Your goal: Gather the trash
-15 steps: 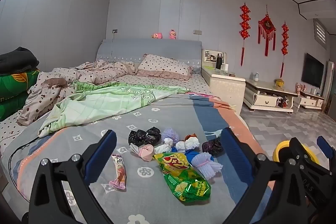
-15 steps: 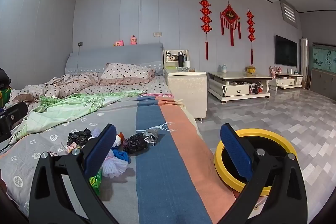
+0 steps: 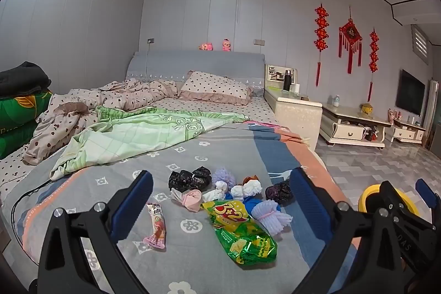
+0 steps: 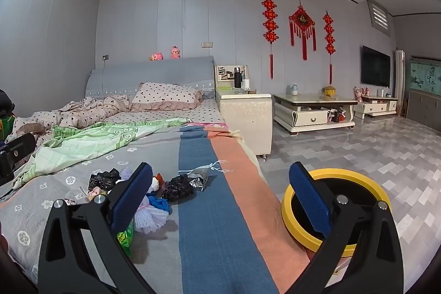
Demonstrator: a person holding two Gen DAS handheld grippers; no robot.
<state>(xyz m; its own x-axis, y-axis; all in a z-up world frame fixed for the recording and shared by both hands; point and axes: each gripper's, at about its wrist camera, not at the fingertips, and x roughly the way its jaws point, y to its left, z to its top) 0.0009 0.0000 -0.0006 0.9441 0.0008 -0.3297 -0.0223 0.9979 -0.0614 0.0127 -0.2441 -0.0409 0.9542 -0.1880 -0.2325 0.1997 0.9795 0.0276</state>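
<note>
Both grippers, left (image 3: pixel 220 200) & right (image 4: pixel 220 189), gape wide w/ nothing held. Trash pile (image 3: pixel 226 197) sits on bed (image 3: pixel 193 150); yellow bin (image 4: pixel 336 211) on floor just beside it (right side). Start w/ green snack bag (image 3: pixel 242 233), pinching the crinkly edge.

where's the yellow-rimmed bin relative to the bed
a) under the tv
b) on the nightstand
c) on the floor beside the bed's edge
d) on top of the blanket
c: the yellow-rimmed bin sits on the tiled floor right beside the edge of the bed, not on it.
</note>
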